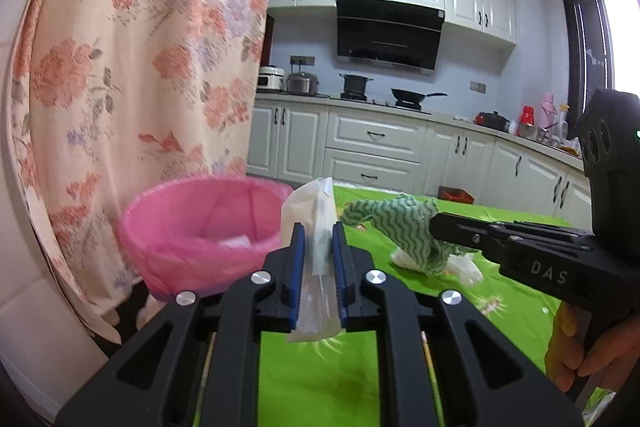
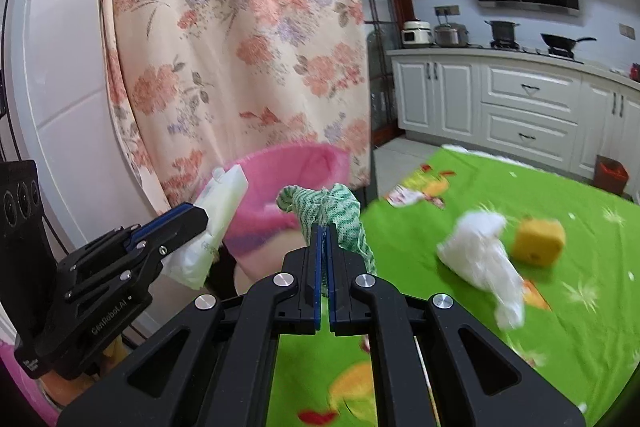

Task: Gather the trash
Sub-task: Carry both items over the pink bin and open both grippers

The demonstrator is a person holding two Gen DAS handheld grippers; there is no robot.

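Note:
My left gripper (image 1: 319, 231) is shut on a clear plastic wrapper (image 1: 310, 211) with something thin inside, held up beside the pink-lined trash bin (image 1: 200, 227). From the right wrist view that gripper (image 2: 200, 217) holds the wrapper (image 2: 218, 223) at the left, in front of the bin (image 2: 296, 167). My right gripper (image 2: 323, 229) is shut on a green-and-white wavy cloth (image 2: 340, 215), lifted above the green tablecloth (image 2: 560, 307). In the left wrist view the right gripper (image 1: 436, 227) holds the cloth (image 1: 400, 223) to the right of the bin.
A crumpled white plastic bag (image 2: 480, 259) and a yellow sponge block (image 2: 538, 241) lie on the cloth-covered table. A floral curtain (image 2: 240, 47) hangs behind the bin. White kitchen cabinets (image 2: 520, 107) stand beyond.

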